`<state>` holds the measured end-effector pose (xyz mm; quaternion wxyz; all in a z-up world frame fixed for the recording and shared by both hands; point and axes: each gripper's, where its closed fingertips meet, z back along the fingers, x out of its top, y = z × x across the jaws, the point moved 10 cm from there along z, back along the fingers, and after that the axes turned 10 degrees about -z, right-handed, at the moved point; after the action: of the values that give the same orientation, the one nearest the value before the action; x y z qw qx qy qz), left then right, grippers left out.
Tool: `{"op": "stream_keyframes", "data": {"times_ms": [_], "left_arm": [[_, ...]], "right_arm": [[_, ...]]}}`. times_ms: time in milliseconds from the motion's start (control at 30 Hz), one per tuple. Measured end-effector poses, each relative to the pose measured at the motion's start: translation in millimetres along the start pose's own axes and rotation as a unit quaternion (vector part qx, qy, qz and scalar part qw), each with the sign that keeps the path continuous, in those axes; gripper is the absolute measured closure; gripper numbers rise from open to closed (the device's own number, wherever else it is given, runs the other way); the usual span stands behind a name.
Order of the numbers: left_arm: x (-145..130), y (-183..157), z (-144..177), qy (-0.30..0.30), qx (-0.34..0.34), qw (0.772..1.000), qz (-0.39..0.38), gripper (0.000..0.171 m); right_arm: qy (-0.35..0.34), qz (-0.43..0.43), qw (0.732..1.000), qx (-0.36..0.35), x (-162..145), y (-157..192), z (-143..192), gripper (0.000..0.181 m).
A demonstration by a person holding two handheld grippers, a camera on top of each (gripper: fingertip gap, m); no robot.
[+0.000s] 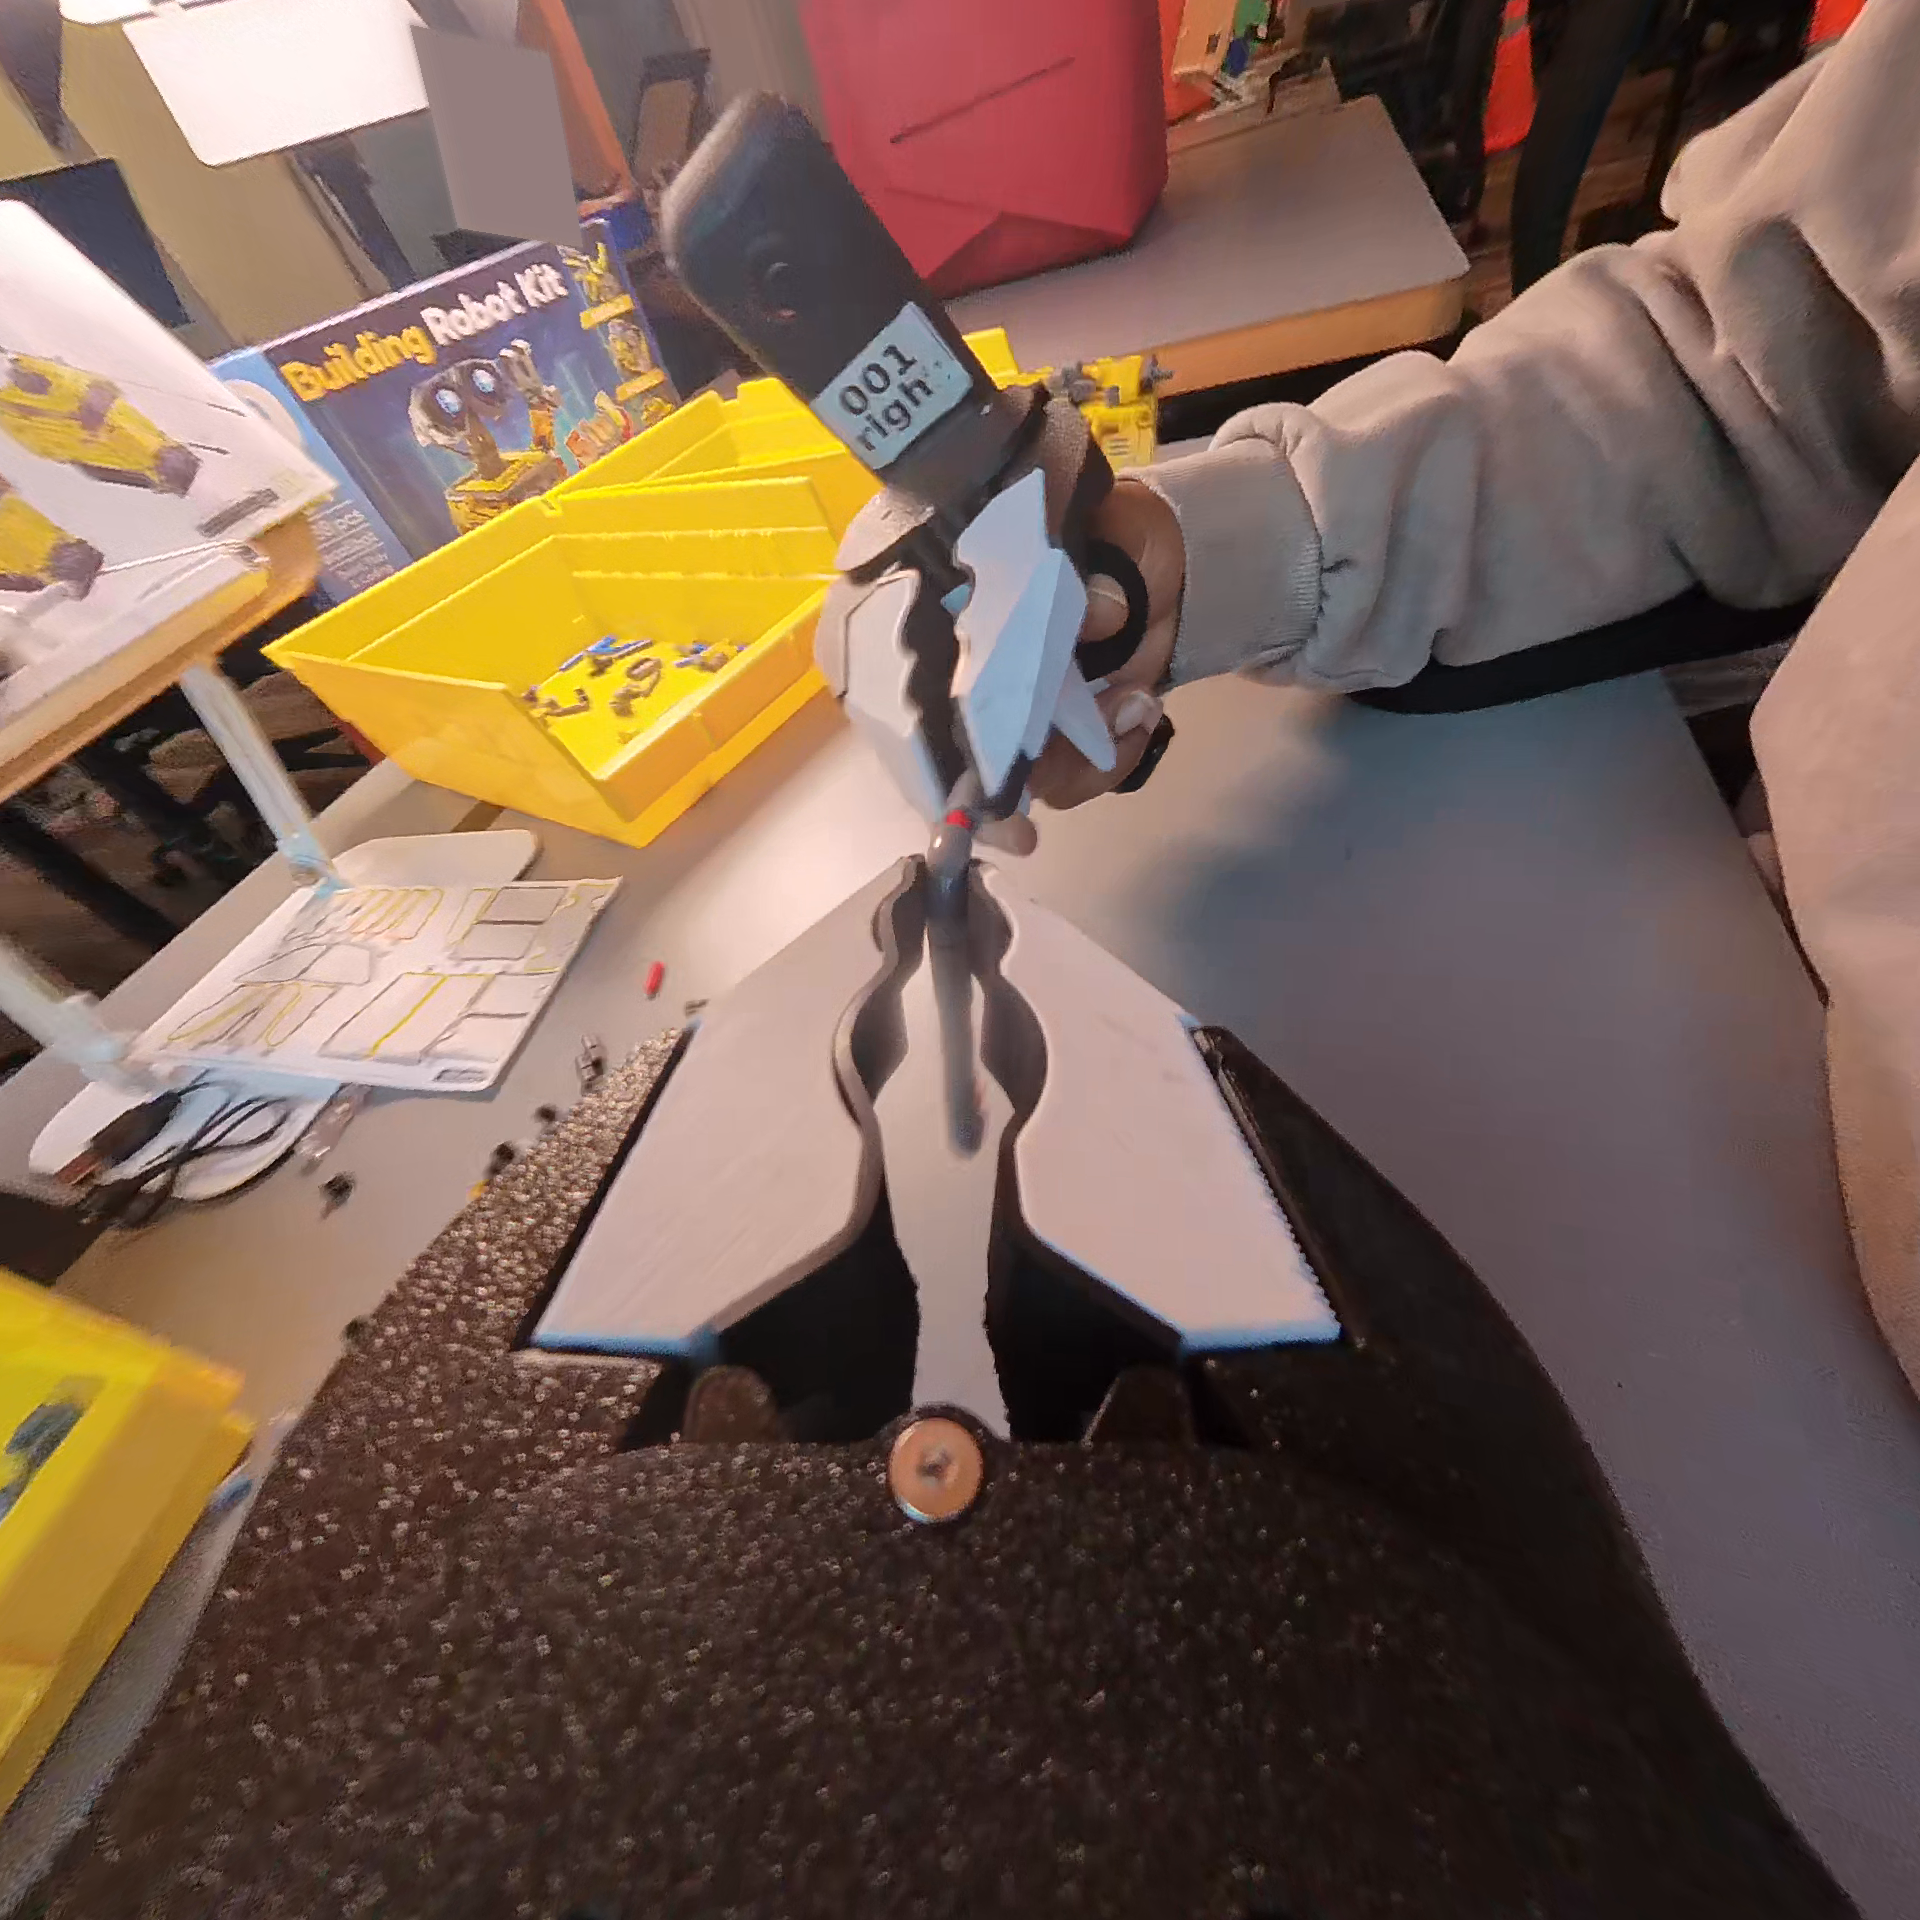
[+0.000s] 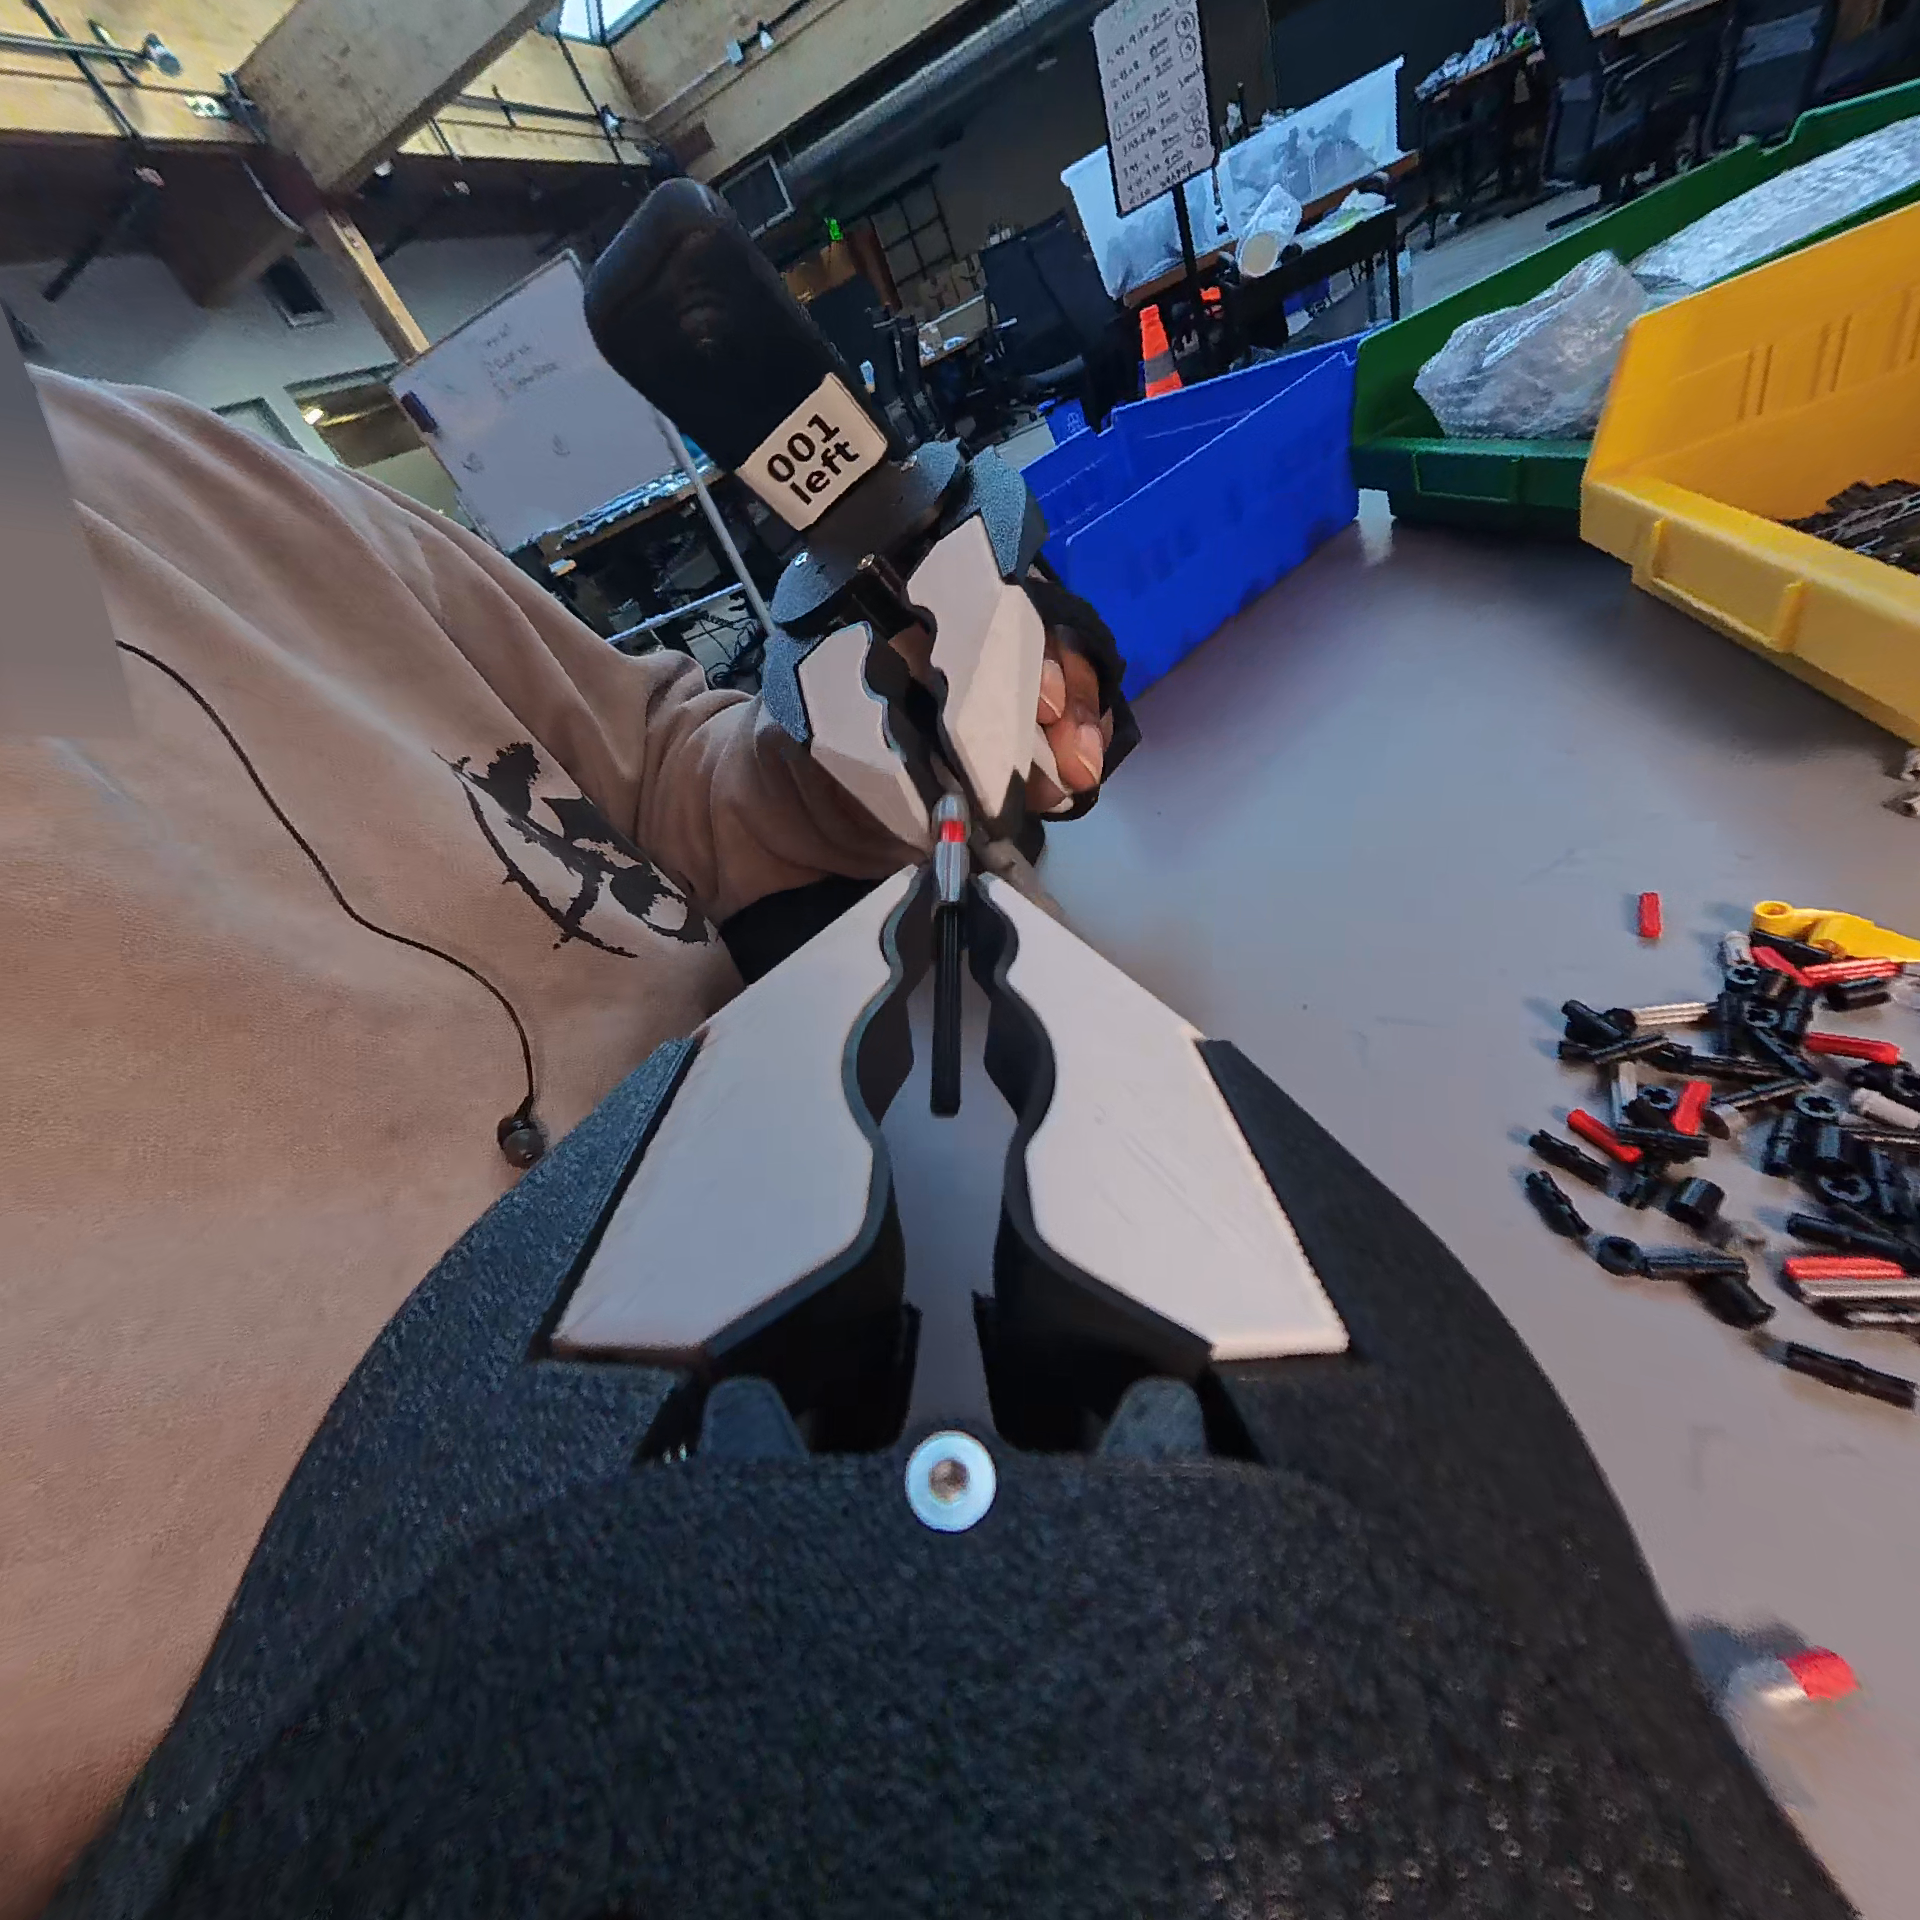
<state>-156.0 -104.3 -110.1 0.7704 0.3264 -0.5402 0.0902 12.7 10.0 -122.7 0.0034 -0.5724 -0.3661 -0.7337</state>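
On the worktop [image 2: 1351, 831], a heap of small parts [image 2: 1745, 1122] lies right of the two hand-held grippers, with bins [image 2: 1195, 520] behind.

Two tools [image 1: 948, 883] [image 2: 945, 883], three yellow bins [image 1: 499, 665], one blue [image 2: 1195, 520].

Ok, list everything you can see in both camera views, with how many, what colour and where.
Rod: one, black, grey and red piece on its tip, gripped from both ends.
Loose parts: many, black, red, grey, on the table right of the right gripper.
Table: one, grey.
Yellow bin: one, holding small parts, far left.
Kit box: one, blue, behind that bin.
Sticker sheet: one, white, left.
Blue bin: one, far side.
Green bin: one, beside it.
Left gripper: white fingers, shut on rod.
Right gripper: white fingers, shut on rod.
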Motion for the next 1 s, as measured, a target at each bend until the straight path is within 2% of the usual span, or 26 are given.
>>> {"op": "stream_keyframes", "data": {"times_ms": [67, 133, 267, 433, 500, 600, 667, 800, 867, 933, 1000], "left_arm": [[-3.9, 26.7, 37.6, -0.051, 0.063, 0.995, 0.062, 0.166], [-10.6, 36.8, 54.2, -0.055, 0.081, 0.992, 0.081, 0.166], [-15.0, 31.0, 18.5, -0.028, 0.036, 0.993, 0.110, 0.165], [-23.3, 28.1, 7.1, -0.020, 0.020, 0.991, 0.134, 0.165], [-28.2, 24.2, 7.6, -0.015, 0.018, 0.989, 0.146, 0.165], [-31.4, 20.7, 7.1, -0.002, 0.014, 0.989, 0.144, 0.165], [-30.8, 20.7, 6.5, -0.005, 0.010, 0.989, 0.147, 0.165], [-32.7, 19.2, 4.1, -0.003, 0.001, 0.988, 0.154, 0.165], [-33.9, 18.2, 2.2, -0.002, -0.007, 0.987, 0.159, 0.165], [-34.6, 17.4, 0.7, -0.002, -0.013, 0.987, 0.163, 0.165], [-35.4, 16.3, 0.0, 0.002, -0.018, 0.987, 0.162, 0.165]], "right_arm": [[-0.030, 0.000, 0.999, -0.032, 3.2, -6.3, 33.1, 0.177], [-0.041, 0.015, 0.997, -0.070, 3.3, -1.1, 61.6, 0.177], [-0.060, 0.064, 0.984, -0.154, 12.8, 11.3, 74.6, 0.176], [-0.076, 0.142, 0.960, -0.229, 26.6, 21.8, 97.3, 0.176], [-0.078, 0.199, 0.940, -0.266, 28.4, 27.7, 101.6, 0.177], [-0.059, 0.330, 0.878, -0.342, 27.7, 37.5, 103.3, 0.177], [-0.033, 0.379, 0.845, -0.376, 27.7, 41.2, 103.3, 0.177], [0.012, 0.391, 0.809, -0.439, 36.1, 33.7, 112.2, 0.177], [0.057, 0.359, 0.795, -0.487, 44.1, 16.5, 124.7, 0.176], [0.096, 0.341, 0.767, -0.536, 52.8, -4.4, 141.8, 0.177], [0.121, 0.333, 0.755, -0.552, 58.8, -21.6, 155.8, 0.176]]}}
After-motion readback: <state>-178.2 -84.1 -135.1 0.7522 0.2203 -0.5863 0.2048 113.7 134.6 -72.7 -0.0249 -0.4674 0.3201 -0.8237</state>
